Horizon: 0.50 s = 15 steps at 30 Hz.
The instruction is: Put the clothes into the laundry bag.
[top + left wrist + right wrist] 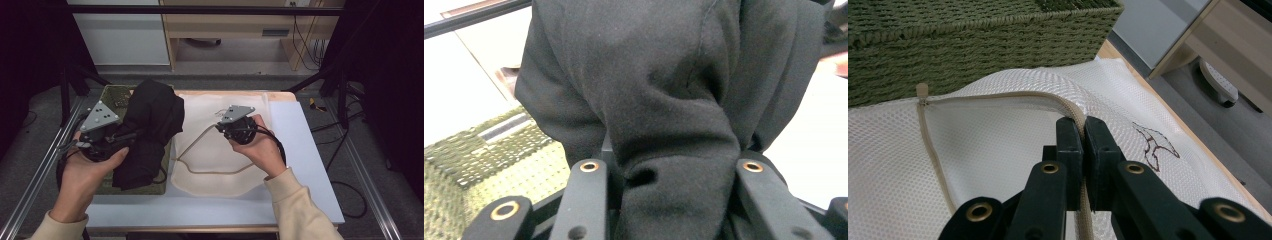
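A black garment [150,132] hangs in a bunch over the green woven basket [114,95] at the left. My left gripper [131,137] is shut on the garment's fabric [669,150], which bulges between the jaws and hides their tips. A white mesh laundry bag [220,155] lies flat on the table's middle, its beige zipper [192,145] curving along the open mouth. My right gripper [1083,127] is shut on the zipper edge [998,95] of the bag and lifts it a little. In the high view the right gripper [220,127] sits over the bag's upper part.
The basket wall [973,45] stands close behind the bag's mouth. The white tabletop [300,150] runs along the right, with metal rails at both sides. A wooden desk [240,30] and cables stand beyond the far edge.
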Motion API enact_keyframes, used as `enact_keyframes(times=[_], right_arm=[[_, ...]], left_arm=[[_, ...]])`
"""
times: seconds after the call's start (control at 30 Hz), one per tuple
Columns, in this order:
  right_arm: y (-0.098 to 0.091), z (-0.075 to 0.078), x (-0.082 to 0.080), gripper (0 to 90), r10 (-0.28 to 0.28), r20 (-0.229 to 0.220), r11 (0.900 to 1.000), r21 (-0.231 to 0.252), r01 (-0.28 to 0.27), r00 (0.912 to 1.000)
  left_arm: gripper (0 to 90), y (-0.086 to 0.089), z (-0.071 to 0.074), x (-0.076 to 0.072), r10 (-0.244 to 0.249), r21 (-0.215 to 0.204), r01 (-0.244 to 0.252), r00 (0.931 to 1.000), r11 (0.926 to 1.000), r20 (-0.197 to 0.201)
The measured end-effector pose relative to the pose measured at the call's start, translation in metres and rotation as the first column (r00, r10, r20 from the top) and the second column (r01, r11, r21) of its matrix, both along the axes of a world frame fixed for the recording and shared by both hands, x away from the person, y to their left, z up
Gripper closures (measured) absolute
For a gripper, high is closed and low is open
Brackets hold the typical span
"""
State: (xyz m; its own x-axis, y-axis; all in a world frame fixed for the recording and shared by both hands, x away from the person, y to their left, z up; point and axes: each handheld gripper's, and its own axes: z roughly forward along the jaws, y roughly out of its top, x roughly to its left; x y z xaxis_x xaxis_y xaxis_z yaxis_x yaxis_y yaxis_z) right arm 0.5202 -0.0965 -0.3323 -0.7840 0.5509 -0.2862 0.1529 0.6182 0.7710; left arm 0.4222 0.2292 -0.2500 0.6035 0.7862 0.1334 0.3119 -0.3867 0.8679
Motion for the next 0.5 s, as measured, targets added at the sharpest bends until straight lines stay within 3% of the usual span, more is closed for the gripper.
enact_keyframes(times=[0.17,0.5], right_arm=[[0.002,0.003,0.002,86.5,0.007,-0.012,1.0,-0.005,-0.007,0.9999],[0.003,0.01,0.004,86.5,0.009,-0.026,0.9999,-0.012,-0.009,0.9996]], left_arm=[[64.5,-0.013,-0.005,-0.007,-0.05,-0.031,0.049,0.9987,0.9983,-0.013],[64.4,-0.038,-0.012,-0.02,-0.115,0.008,0.115,0.9933,0.9933,-0.008]])
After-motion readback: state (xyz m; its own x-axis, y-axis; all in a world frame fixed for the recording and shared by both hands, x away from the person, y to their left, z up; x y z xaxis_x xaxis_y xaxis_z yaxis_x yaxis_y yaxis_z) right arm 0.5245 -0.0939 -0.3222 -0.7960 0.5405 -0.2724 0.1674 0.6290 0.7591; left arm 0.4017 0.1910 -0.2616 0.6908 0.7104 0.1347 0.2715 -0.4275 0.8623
